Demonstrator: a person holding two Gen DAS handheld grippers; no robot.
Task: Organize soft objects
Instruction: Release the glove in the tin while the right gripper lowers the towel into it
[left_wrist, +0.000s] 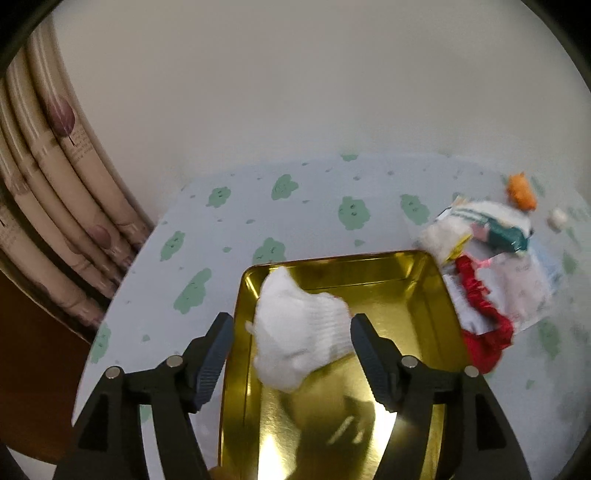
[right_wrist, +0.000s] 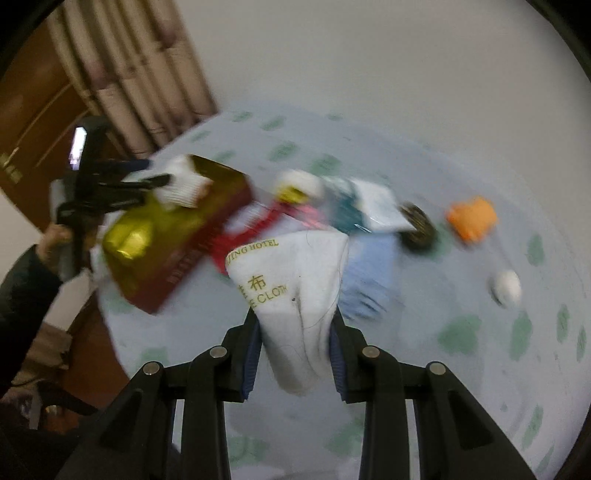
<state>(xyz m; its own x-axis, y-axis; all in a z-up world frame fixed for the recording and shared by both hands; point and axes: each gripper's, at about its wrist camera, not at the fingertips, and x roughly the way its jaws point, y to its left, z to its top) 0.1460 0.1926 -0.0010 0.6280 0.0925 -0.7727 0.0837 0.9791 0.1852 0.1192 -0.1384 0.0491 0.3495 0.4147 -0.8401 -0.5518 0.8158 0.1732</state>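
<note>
A gold tin (left_wrist: 424, 295) lies open on the table, below my left gripper (left_wrist: 291, 325). That gripper is open, and a white ribbed sock (left_wrist: 299, 332) hangs loose between its fingers over the tin, with a gap at the left finger. In the right wrist view the tin (right_wrist: 177, 240) shows red outer walls, and the left gripper (right_wrist: 147, 181) hovers at its far end with the white sock (right_wrist: 184, 188). My right gripper (right_wrist: 295, 332) is shut on a white cloth (right_wrist: 291, 280) with gold lettering, held up above the table.
Beside the tin lies a heap: a red scrunchie (left_wrist: 484, 317), a teal packet (left_wrist: 506, 232), a blue cloth (right_wrist: 369, 277) and a dark round thing (right_wrist: 417, 225). An orange item (right_wrist: 472, 218) and a small white ball (right_wrist: 506, 288) lie farther right. Curtains (left_wrist: 55, 184) hang at the left.
</note>
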